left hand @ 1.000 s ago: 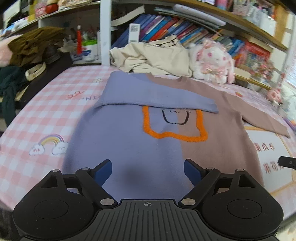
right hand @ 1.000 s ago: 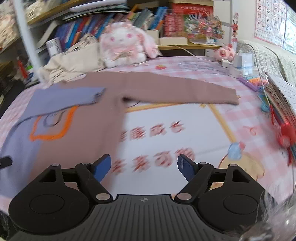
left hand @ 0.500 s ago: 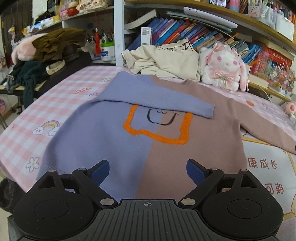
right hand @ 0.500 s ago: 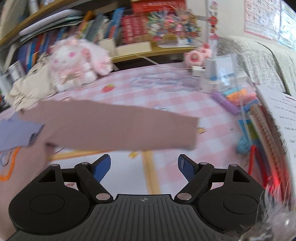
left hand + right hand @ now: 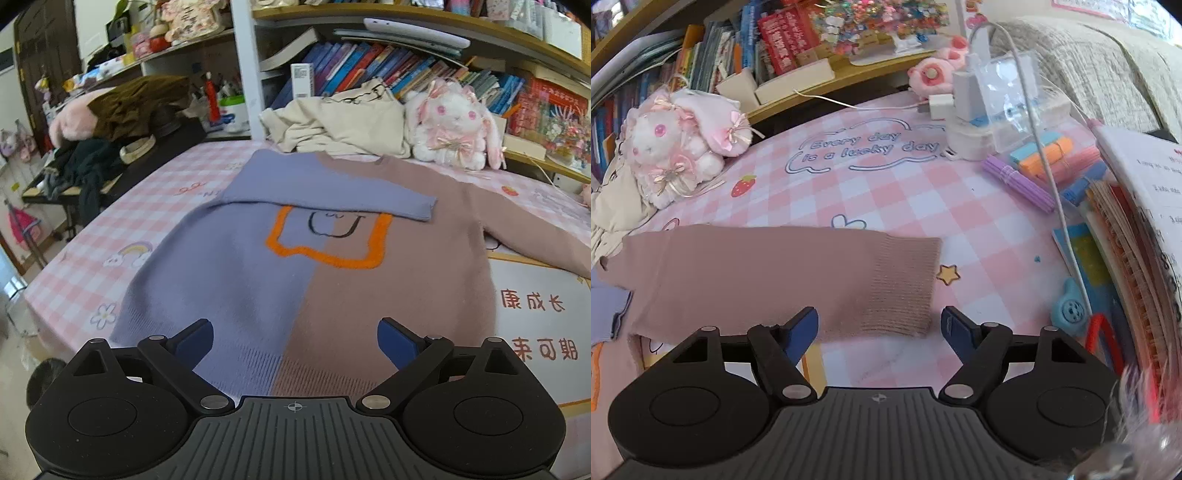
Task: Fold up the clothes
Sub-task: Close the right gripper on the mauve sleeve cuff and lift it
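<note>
Your sweater (image 5: 295, 258) lies flat, front up, on the pink checked counter (image 5: 92, 254), spread so each part can be turned in on its own — the purple sleeve (image 5: 332, 192) is already laid across the chest above the orange outline, while the brown sleeve (image 5: 775, 277) stretches straight out to the side, its ribbed cuff (image 5: 897, 291) flat on the cloth. Your right gripper (image 5: 879, 326) sits low over that cuff, jaws apart and closing, the cuff's near edge between them though the pads do not press it yet; that looks like the setup for pinching the cuff and carrying it across the body to match the purple side. Your left gripper (image 5: 295, 341) hovers over the hem, jaws wide and opening, nothing between them but the knit lying below — probably waiting there to steady or lift the bottom edge later. Mind the clutter just beyond the cuff: a white cable (image 5: 1049, 166) and a stack of books (image 5: 1126, 277) lie close. The plush rabbit (image 5: 454, 125) and a cream garment (image 5: 340, 125) sit behind the collar.
</note>
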The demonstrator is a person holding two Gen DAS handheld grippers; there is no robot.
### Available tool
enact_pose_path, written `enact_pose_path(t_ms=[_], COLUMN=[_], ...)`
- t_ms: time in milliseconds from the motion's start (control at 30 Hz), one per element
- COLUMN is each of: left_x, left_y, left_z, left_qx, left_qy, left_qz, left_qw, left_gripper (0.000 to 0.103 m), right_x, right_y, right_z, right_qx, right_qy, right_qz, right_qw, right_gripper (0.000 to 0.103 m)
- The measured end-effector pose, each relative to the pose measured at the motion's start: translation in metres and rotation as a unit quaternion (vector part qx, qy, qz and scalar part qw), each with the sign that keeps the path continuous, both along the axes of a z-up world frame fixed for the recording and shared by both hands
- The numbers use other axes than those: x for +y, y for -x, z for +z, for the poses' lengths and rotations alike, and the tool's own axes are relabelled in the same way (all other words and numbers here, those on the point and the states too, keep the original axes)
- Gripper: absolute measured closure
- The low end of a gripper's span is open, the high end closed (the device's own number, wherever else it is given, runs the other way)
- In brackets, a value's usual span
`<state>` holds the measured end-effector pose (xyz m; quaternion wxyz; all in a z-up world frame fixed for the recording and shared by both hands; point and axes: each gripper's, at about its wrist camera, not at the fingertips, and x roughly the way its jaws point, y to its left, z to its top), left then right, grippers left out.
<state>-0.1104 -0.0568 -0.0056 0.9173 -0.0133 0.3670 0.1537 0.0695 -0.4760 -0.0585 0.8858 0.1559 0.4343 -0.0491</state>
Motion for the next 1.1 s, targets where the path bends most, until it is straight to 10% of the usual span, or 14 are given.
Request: enact_pose_path(t_ms=[533,767,1100], left_x=[0.001,0.003,0.015], left_y=[0.005,0.009,0.004], left_z=[0.007,0.008,-0.005], left_qx=[-0.007,-0.011,0.015], left_qy=[-0.018,-0.019,0.003], left_qz=[0.016,0.016,0.033], left_qw=[0.9997,0.9996,0.9993], left_gripper=[0.006,0.006,0.006], right_x=[0.026,-0.016,-0.032], right_y=[-0.011,-0.021,-0.026], right_z=[-0.003,-0.005,-0.006], right_qx=[-0.018,-0.023,0.022], right_qy=[-0.148,-0.134,-0.115], right_qz=[0.036,-0.015,-0.026], right_qw=[0.988,0.991,0.993], right_gripper=[0.043,0.051,0.091])
